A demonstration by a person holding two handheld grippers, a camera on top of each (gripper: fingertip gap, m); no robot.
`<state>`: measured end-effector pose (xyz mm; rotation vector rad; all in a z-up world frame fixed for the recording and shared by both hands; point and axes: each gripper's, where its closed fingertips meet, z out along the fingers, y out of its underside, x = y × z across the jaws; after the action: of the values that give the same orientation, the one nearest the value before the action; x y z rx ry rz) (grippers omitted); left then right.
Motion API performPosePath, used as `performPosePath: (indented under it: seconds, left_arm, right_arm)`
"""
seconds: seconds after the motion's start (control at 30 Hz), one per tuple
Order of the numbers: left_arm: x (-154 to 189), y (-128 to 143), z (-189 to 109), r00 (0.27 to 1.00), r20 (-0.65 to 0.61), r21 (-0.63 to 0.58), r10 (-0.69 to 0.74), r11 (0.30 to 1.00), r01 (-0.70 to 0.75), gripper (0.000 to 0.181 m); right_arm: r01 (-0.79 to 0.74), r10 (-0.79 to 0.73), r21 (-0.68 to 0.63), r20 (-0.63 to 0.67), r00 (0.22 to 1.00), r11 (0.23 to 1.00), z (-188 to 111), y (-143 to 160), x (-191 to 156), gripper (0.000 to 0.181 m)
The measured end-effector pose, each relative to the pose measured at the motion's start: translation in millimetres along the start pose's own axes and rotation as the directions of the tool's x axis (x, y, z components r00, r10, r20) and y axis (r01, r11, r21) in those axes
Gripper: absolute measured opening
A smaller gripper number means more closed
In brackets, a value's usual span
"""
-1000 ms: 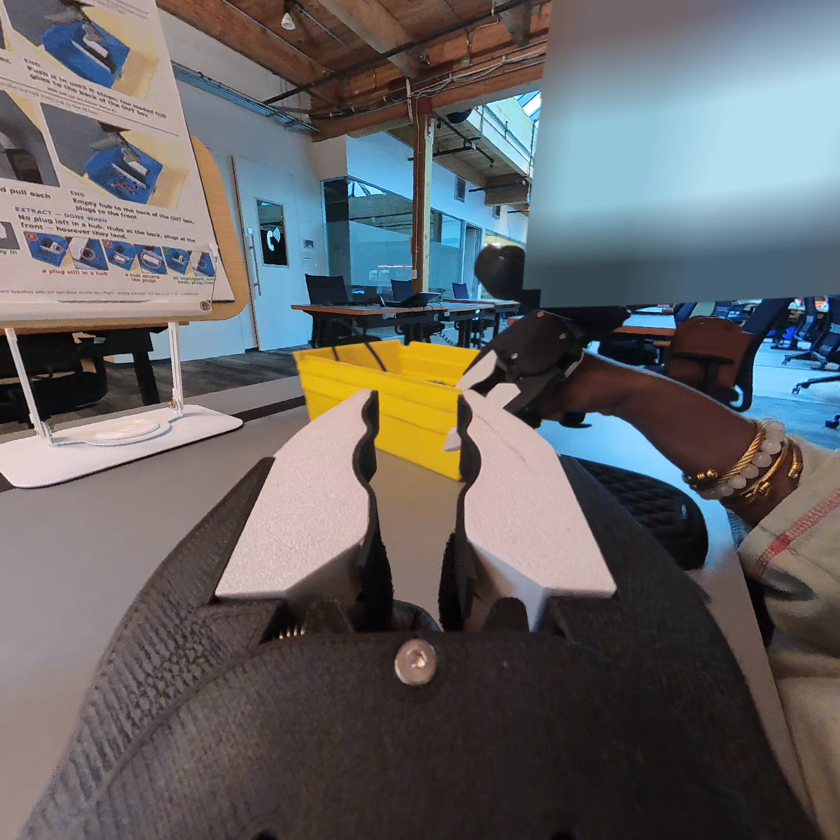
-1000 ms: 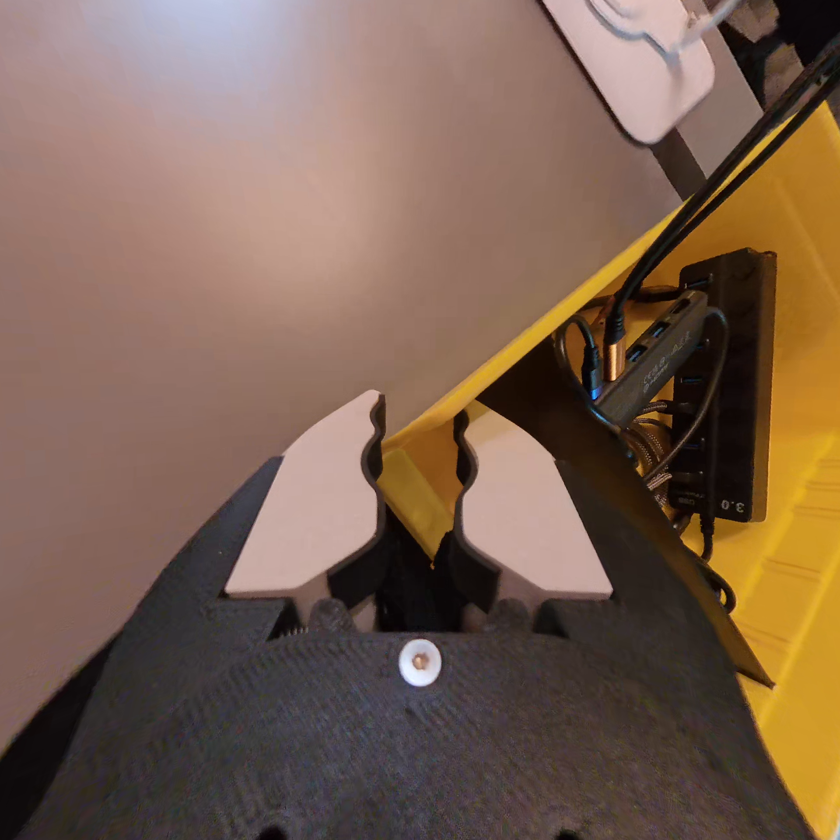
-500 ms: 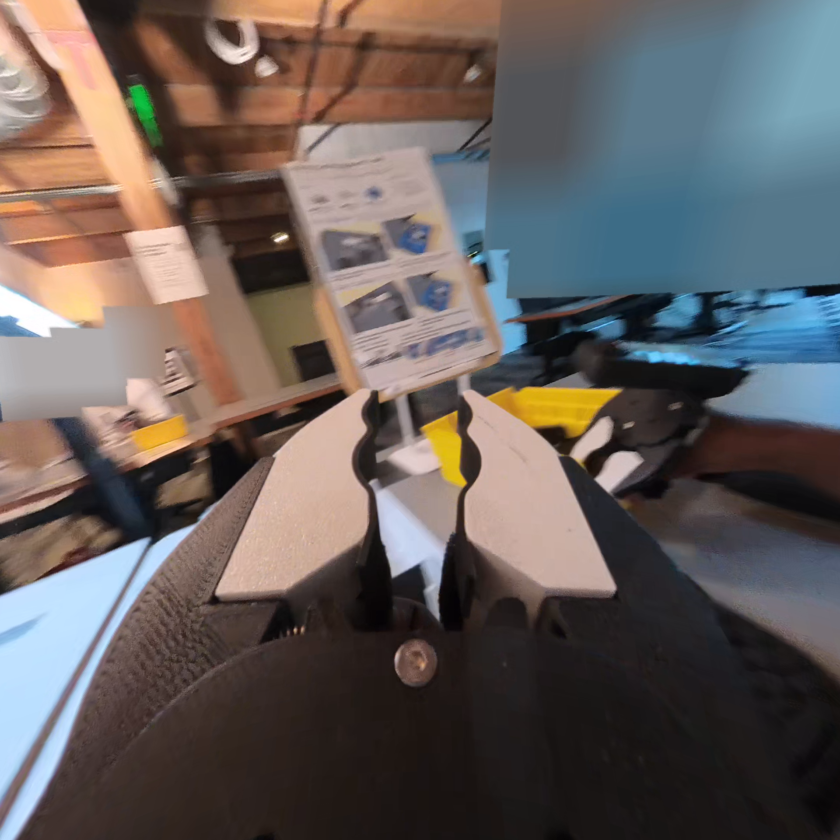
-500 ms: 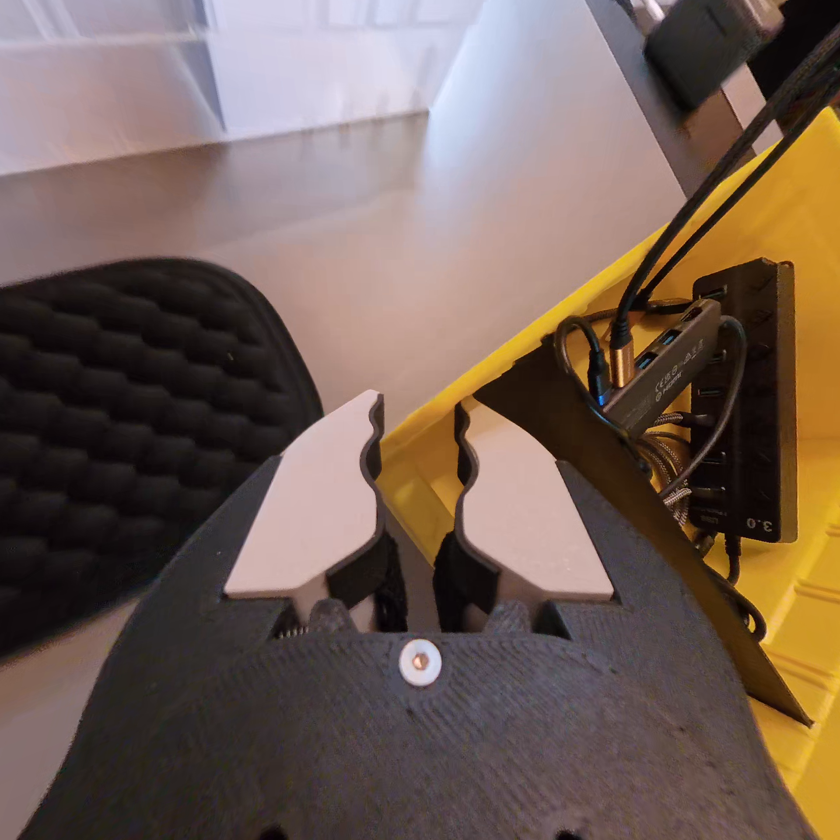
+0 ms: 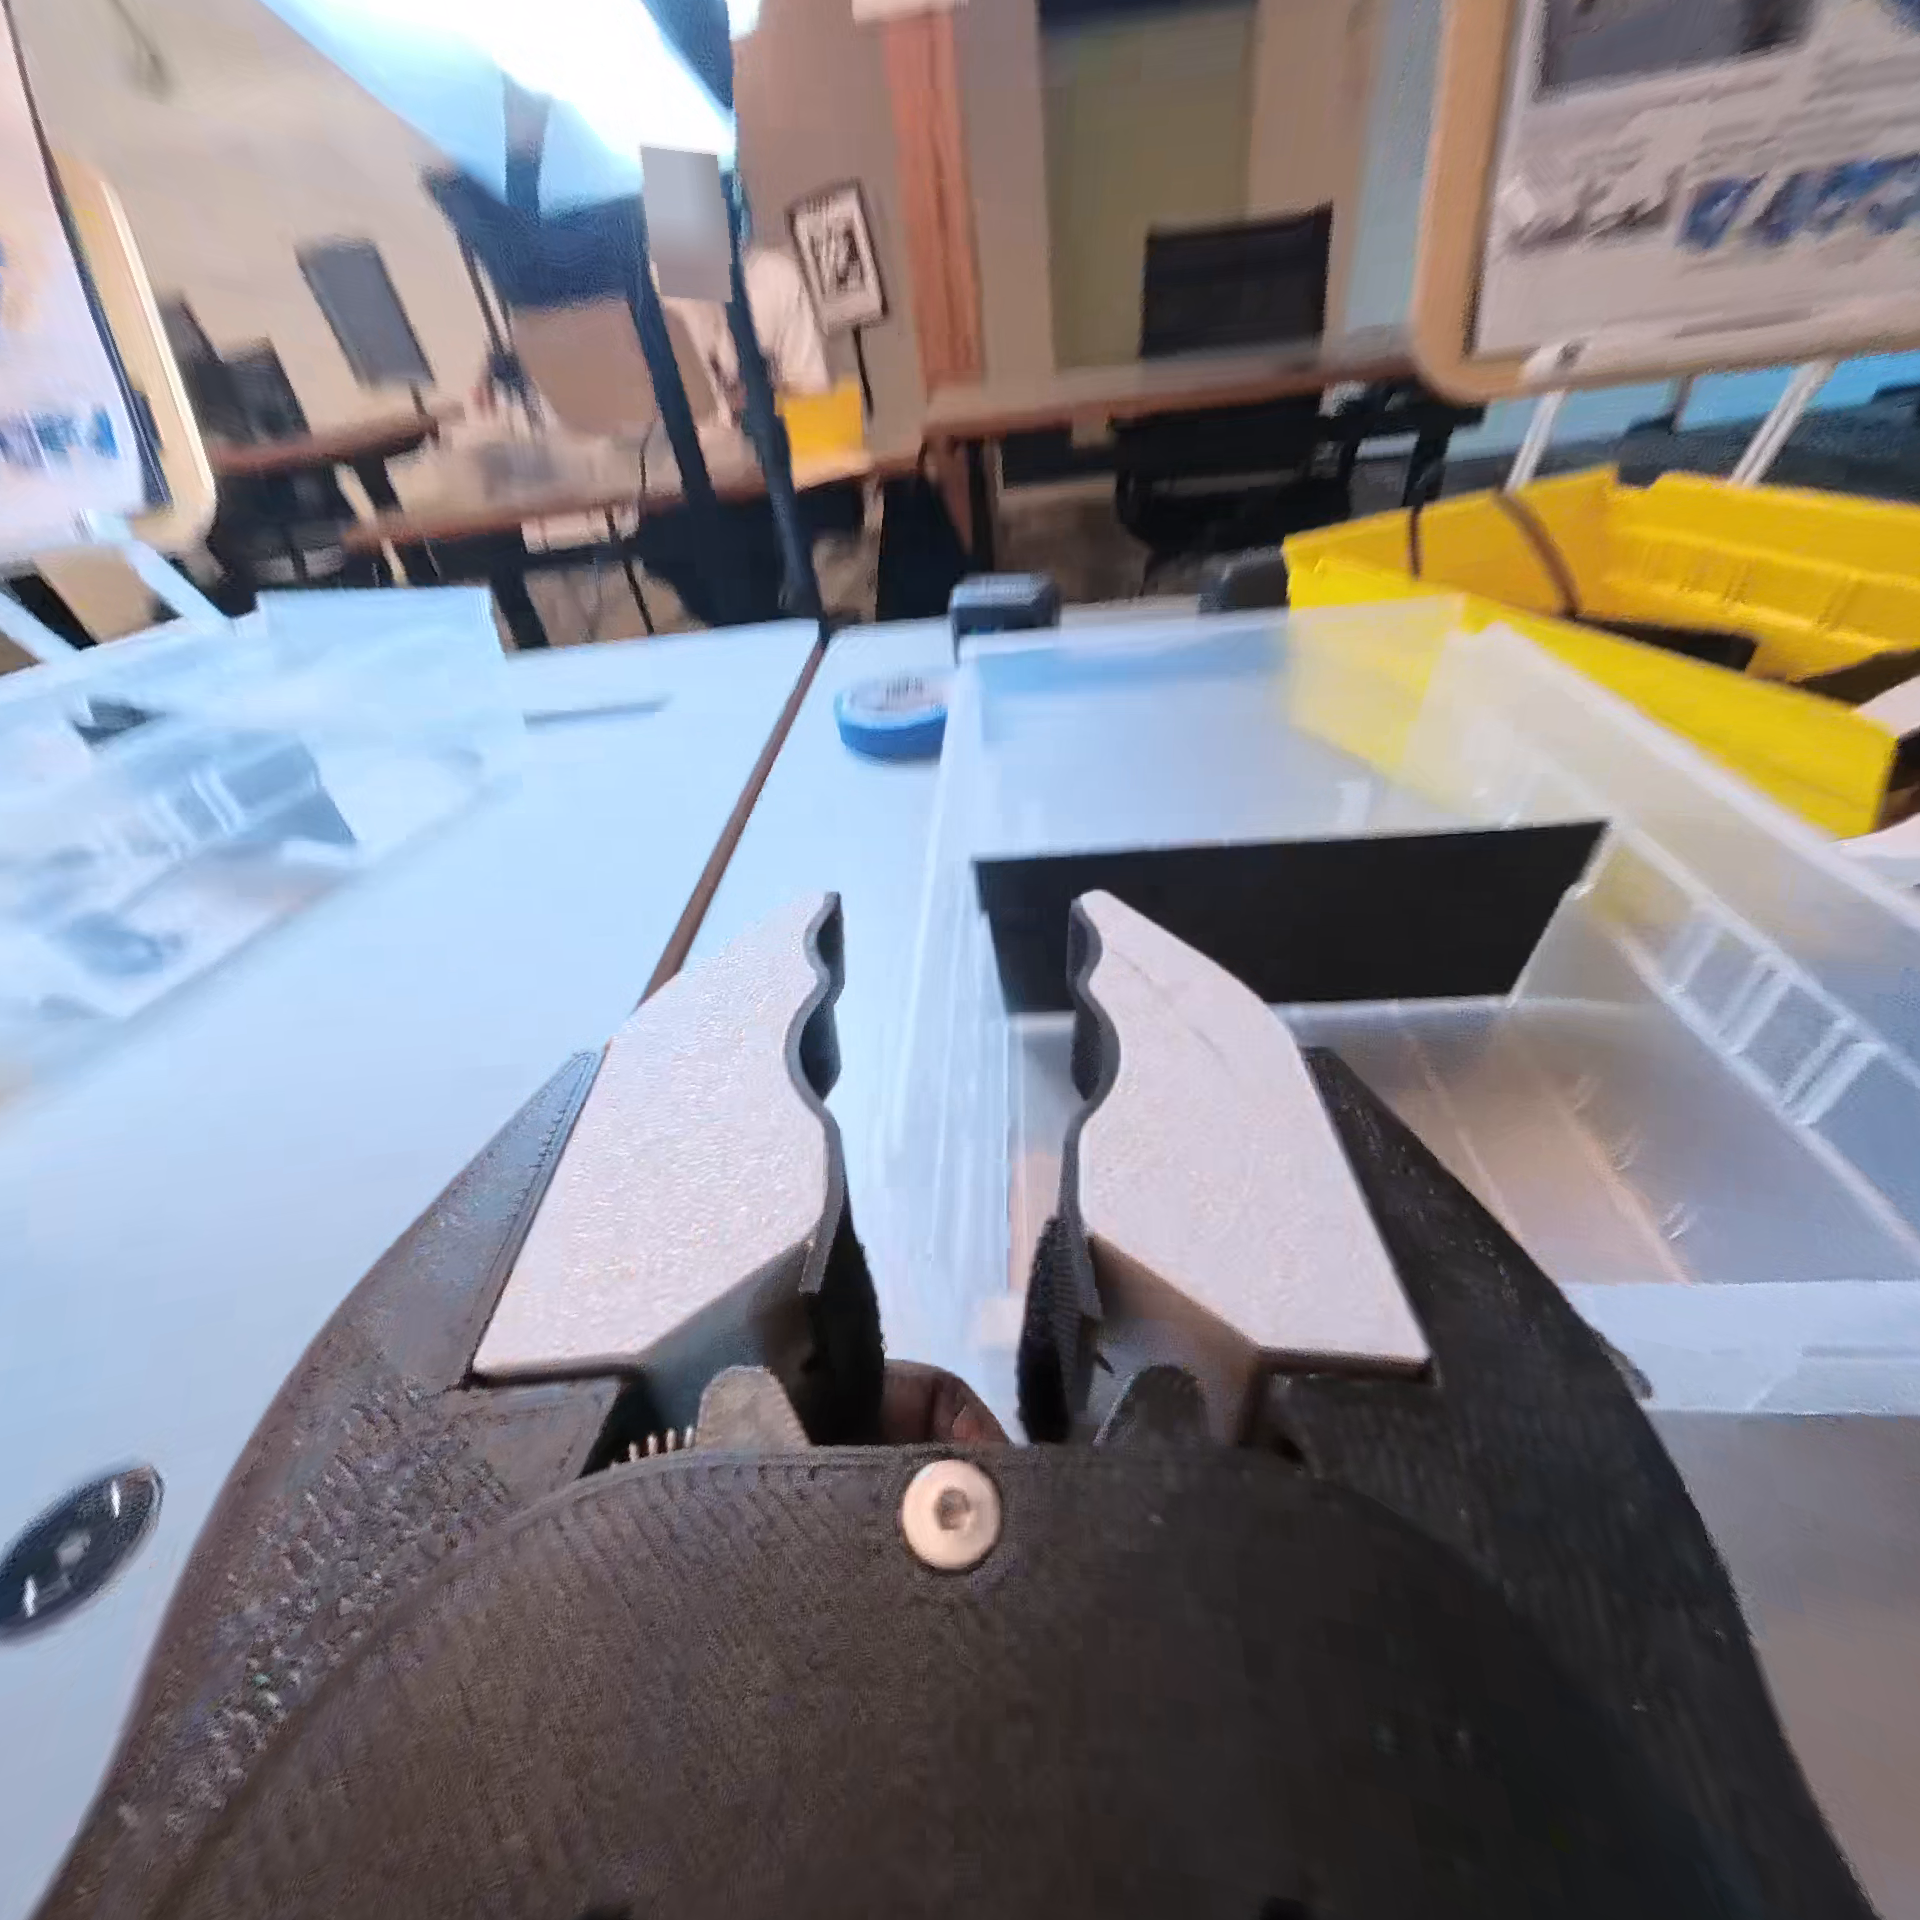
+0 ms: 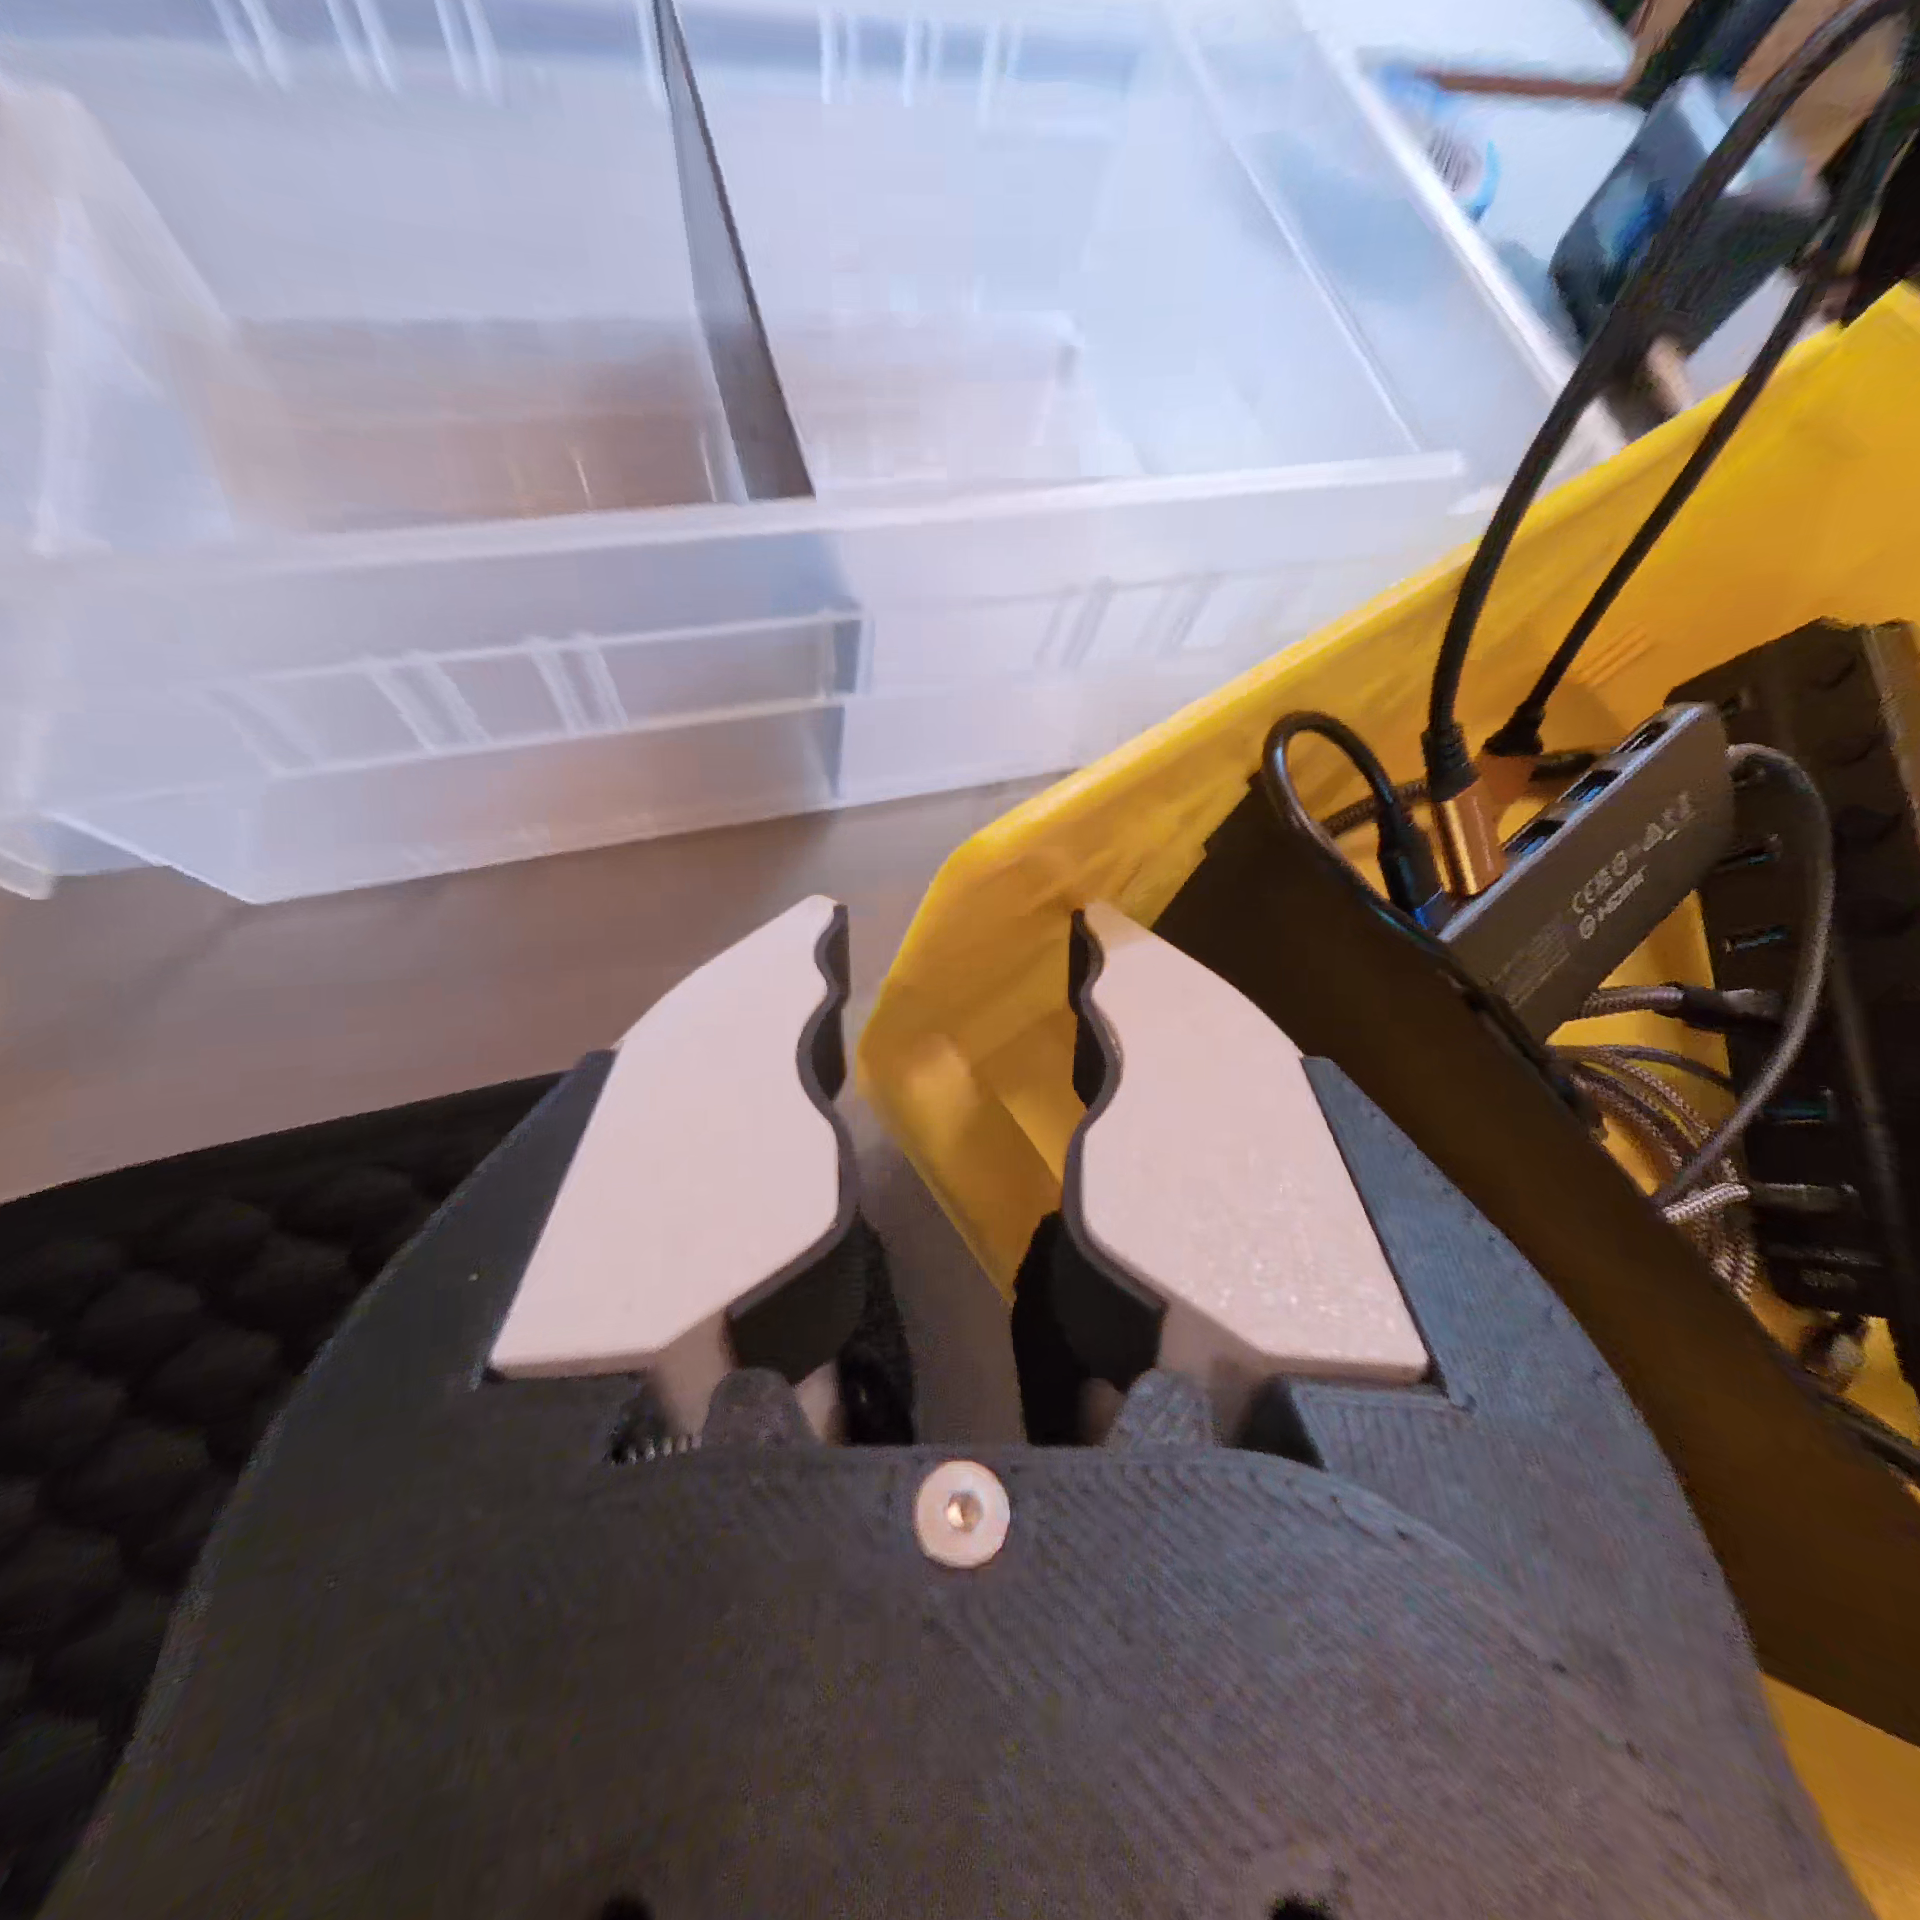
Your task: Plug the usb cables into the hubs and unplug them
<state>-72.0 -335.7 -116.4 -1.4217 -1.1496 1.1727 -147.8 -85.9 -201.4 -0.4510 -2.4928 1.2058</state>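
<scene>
Right wrist view alone shows the hubs (image 6: pixel 1590 873) and cables (image 6: pixel 1496 582); each hand-held gripper is spread, empty.

Black divider (image 6: pixel 1455 1122) and cables (image 6: pixel 1538 478) crowd the hubs (image 6: pixel 1600 883).

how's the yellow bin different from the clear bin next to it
The yellow bin is opaque, while the clear bin is see-through. The yellow bin holds hubs and cables; in the clear bin I can see nothing but its divider. The yellow bin's divider is black; the clear bin's divider looks grey here. Both are plastic, split by a divider, and stand side by side on the table.
</scene>
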Motion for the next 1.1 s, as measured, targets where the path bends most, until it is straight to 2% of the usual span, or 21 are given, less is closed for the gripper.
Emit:
performPosePath:
  seconds: [0.17,0.23,0.27,0.3,0.33,0.4,0.5,0.57,0.67,0.7,0.73,0.77,0.8,0.87,0.93,1.0,1.1]
  left_arm:
    - [5.7,54.0,10.8,0.996,-0.074,-0.273,-0.045,0.962,0.023,0.048]
    - [10.7,60.3,8.8,0.995,-0.081,-0.34,-0.057,0.94,0.027,0.041]
    - [17.1,61.0,4.0,0.99,-0.109,-0.376,-0.084,0.926,0.037,0.031]
    - [31.6,60.8,-3.9,0.973,-0.188,-0.412,-0.135,0.91,0.046,0.03]
    - [45.5,59.9,-12.7,0.949,-0.258,-0.444,-0.18,0.895,0.049,0.031]
    - [48.5,64.9,-23.5,0.95,-0.271,-0.501,-0.153,0.866,-0.004,0.039]
    - [48.2,66.9,-20.9,0.96,-0.263,-0.507,-0.099,0.86,-0.05,0.055]
    - [47.9,65.7,-9.8,0.964,-0.245,-0.485,-0.108,0.874,-0.025,0.056]
    - [32.3,73.3,8.3,0.989,-0.132,-0.482,-0.068,0.876,-0.005,0.05]
    - [31.2,75.1,13.0,0.991,-0.124,-0.476,-0.05,0.88,-0.015,0.041]
    - [34.4,74.4,17.2,0.99,-0.136,-0.456,-0.043,0.889,-0.024,0.022]
    - [31.2,73.4,20.1,0.994,-0.101,-0.448,-0.033,0.894,-0.015,0.013]
    - [28.0,73.3,21.0,0.997,-0.072,-0.458,-0.017,0.889,-0.018,0.008]
    - [24.3,64.9,20.4,0.999,-0.041,-0.439,0.027,0.898,-0.043,0.007]
    - [20.1,41.2,17.4,0.999,0.014,-0.346,0.037,0.938,-0.03,0.006]
    - [14.8,17.2,9.8,0.989,0.09,-0.286,0.122,0.954,-0.091,0.006]
    - [16.7,-18.6,-4.5,0.976,0.159,-0.18,0.149,0.976,-0.119,0.006]
  right_arm:
    - [-0.037,0.05,0.238,-0.052,0.997,0.971,-31.6,-22.1,-11.5,0.047]
    - [-0.064,0.072,0.347,-0.008,0.997,0.936,-43.6,-33.0,-33.8,0.048]
    - [-0.073,0.065,0.39,0.033,0.997,0.918,-46.7,-36.9,-48.8,0.052]
    - [-0.078,0.05,0.412,0.079,0.996,0.908,-47.1,-38.1,-64.6,0.059]
    - [-0.084,0.045,0.401,0.104,0.994,0.912,-45.4,-34.6,-74.4,0.046]
    - [-0.103,0.066,0.406,0.106,0.992,0.908,-45.7,-31.4,-76.0,0.073]
    - [-0.196,0.131,0.423,0.179,0.975,0.885,-53.1,-36.3,-76.9,0.086]
    - [-0.261,0.166,0.416,0.25,0.954,0.871,-55.9,-38.9,-87.2,0.095]
    - [-0.288,0.181,0.361,0.302,0.936,0.887,-49.0,-36.7,-112.1,0.101]
    - [-0.26,0.17,0.325,0.28,0.945,0.909,-42.5,-33.3,-118.6,0.098]
    - [-0.214,0.15,0.281,0.232,0.961,0.936,-34.7,-28.6,-121.1,0.092]
    - [-0.167,0.126,0.233,0.181,0.975,0.958,-27.1,-24.2,-121.2,0.08]
    - [-0.127,0.101,0.193,0.143,0.985,0.973,-20.6,-21.1,-121.1,0.059]
    - [-0.041,0.032,0.184,0.051,0.998,0.982,-14.8,-22.2,-113.5,0.046]
    - [0.07,-0.061,0.212,-0.047,0.997,0.975,-14.3,-28.2,-106.5,0.035]
    - [0.146,-0.118,0.263,-0.122,0.986,0.954,-21.4,-40.6,-104.2,0.03]
    - [0.25,-0.177,0.344,-0.23,0.957,0.905,-42.3,-59.9,-96.8,0.027]
